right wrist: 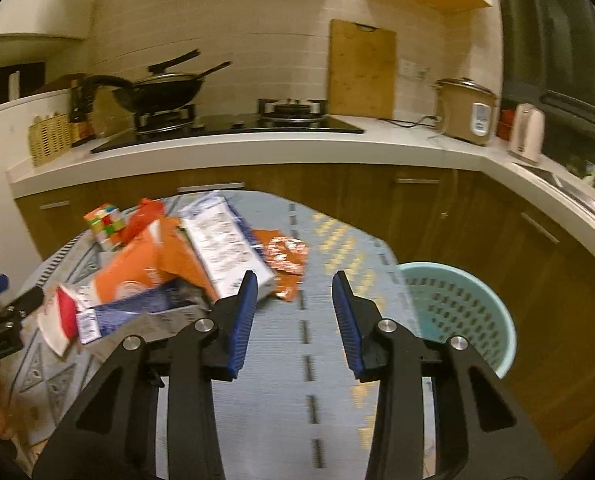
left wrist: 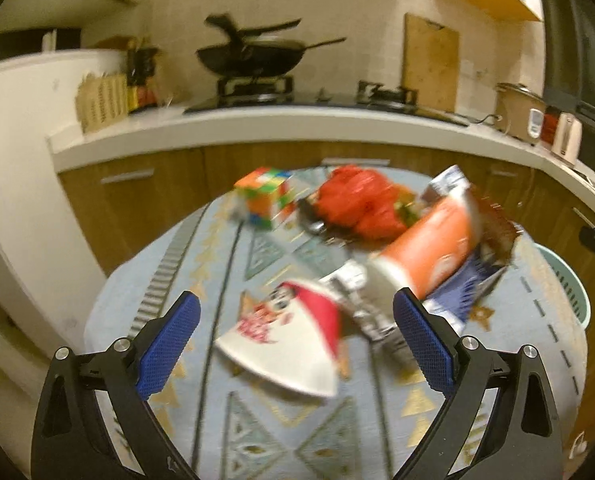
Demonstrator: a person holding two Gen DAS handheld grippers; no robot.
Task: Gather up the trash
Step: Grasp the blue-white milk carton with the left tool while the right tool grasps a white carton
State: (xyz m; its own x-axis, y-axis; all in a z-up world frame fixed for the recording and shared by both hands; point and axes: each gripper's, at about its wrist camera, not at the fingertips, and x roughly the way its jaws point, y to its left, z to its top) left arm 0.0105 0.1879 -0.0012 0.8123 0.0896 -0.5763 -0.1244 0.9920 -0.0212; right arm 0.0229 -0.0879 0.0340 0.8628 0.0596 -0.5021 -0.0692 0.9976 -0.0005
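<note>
1. Left gripper has its fingers spread wide, holding nothing, hovering over a red-and-white wrapper.
2. Trash pile sits on the patterned tablecloth: orange carton around 1 o'clock, red bag at 12.
3. Right gripper is released too.
4. Teal basket sits at 3 o'clock, with the kitchen counter behind.

Tablecloth: woven cloth, matt. Laundry-style basket: perforated plastic, smooth. Orange carton: glossy card. Cutting board: bare wood. Wok: dark matt metal. Gripper pads: blue, textured.
</note>
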